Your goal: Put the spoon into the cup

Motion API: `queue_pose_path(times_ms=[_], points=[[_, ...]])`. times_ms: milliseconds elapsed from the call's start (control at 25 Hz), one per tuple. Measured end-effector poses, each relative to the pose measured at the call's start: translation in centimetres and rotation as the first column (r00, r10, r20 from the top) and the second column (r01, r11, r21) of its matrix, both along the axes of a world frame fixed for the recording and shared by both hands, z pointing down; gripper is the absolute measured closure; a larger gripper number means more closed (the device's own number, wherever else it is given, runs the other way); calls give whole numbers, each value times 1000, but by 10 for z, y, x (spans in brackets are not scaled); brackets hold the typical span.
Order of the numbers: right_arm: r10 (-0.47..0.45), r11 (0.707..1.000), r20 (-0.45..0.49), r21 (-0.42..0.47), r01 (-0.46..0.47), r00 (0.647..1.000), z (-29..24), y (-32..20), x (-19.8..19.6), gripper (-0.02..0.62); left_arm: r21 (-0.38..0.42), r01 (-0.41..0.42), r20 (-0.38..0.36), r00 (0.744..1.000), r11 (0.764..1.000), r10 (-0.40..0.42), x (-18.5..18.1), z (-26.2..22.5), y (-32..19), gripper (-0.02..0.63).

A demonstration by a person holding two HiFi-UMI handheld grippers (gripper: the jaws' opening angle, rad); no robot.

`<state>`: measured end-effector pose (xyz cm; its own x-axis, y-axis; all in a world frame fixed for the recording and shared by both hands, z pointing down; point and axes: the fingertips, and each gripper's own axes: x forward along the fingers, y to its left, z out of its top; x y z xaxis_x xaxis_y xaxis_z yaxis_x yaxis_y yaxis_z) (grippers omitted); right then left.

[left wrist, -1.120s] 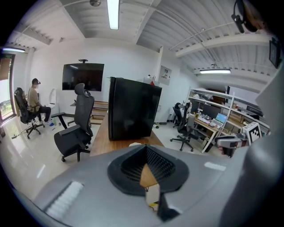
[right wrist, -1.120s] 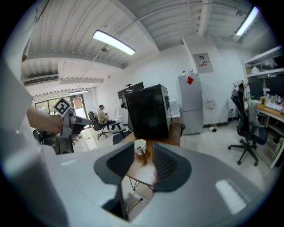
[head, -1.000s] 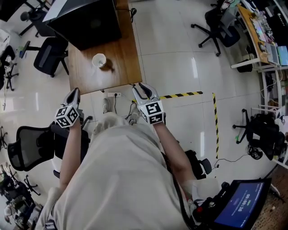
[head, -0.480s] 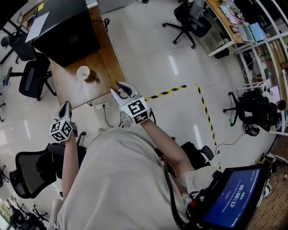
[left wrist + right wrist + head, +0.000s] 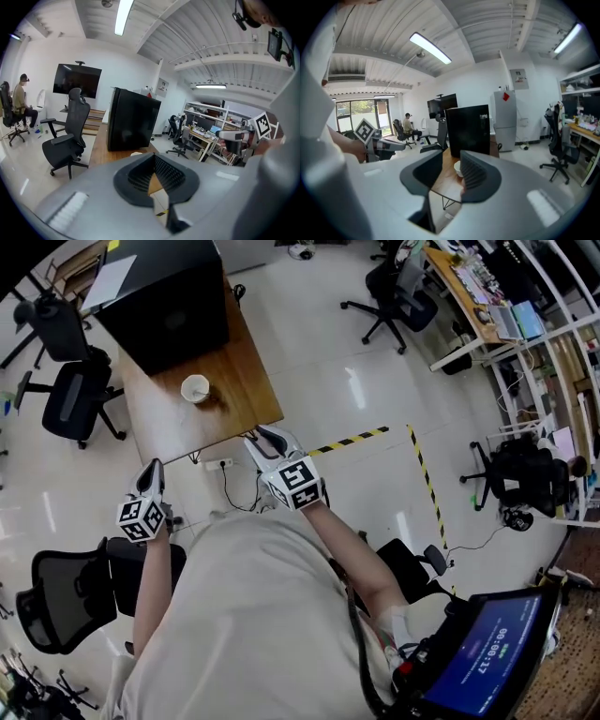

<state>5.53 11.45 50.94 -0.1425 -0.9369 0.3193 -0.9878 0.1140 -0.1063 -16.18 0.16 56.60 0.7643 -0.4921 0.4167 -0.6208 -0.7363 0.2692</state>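
Note:
A white cup [image 5: 195, 388] stands on the wooden table [image 5: 248, 395], near its front edge. A small brown thing [image 5: 215, 399] lies right beside the cup; it is too small to tell whether it is the spoon. My left gripper [image 5: 153, 465] is shut and empty, just off the table's near edge, left of the cup. My right gripper [image 5: 267, 437] is open with nothing between its jaws, by the table's near right corner. In the right gripper view the cup [image 5: 458, 168] shows through the gap of the right gripper [image 5: 451, 164]. The left gripper [image 5: 152, 157] points at the table, with the cup [image 5: 136, 153] just above it.
A big black box [image 5: 164, 296] fills the far half of the table. Office chairs [image 5: 70, 399] stand to the left and behind me. A power strip with cables [image 5: 220, 463] lies on the floor under the table edge. Yellow-black tape [image 5: 352, 440] marks the floor at right.
The head view has swung, so the table sits elsewhere in the picture. Both hands moved a little and still hang off the table's near edge. Nothing was taken hold of or let go.

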Motion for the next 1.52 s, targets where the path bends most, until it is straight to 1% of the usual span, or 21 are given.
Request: queue_pose_path(times_ms=[240,400,520,640,760,880,1000,1120,1240,1280,1400,1520], points=[[17,999,7,-43,-17,1000,7,9,-39,476,-26,-1,-20,1000,1000,0,-42,5,9,601],[49,996,47,-82,-45,998,20,18,-60,476,-48,0,-45,999,999,-2,-65,13,18,601],[72,991,54,-119,-66,996,32,25,-71,476,-64,-14,-59,998,998,10,-78,20,25,601],[91,987,55,-141,-82,994,39,29,-73,476,-85,-24,-51,999,996,19,-88,30,29,601],[92,986,60,-142,-82,994,44,33,-69,476,-95,-11,-32,999,995,8,-98,40,33,601],[75,988,81,-138,-63,994,47,31,-61,476,-74,27,-8,1000,997,-27,-108,40,33,601],[44,990,100,-139,-30,994,52,30,-52,476,-61,90,7,996,994,-90,-117,35,37,601],[16,992,114,-130,-1,993,51,31,-39,475,-68,162,8,987,984,-162,-121,30,46,601],[11,993,150,-118,7,989,51,31,-22,478,-71,191,8,982,979,-190,-109,26,54,601],[13,993,157,-117,6,988,52,33,-17,494,-68,193,11,981,979,-192,-103,24,56,601],[16,991,129,-132,1,991,59,41,-2,539,-62,196,13,981,979,-195,-87,21,63,601],[32,989,123,-146,-13,992,65,46,15,554,-65,194,9,981,979,-194,-72,24,68,601]])
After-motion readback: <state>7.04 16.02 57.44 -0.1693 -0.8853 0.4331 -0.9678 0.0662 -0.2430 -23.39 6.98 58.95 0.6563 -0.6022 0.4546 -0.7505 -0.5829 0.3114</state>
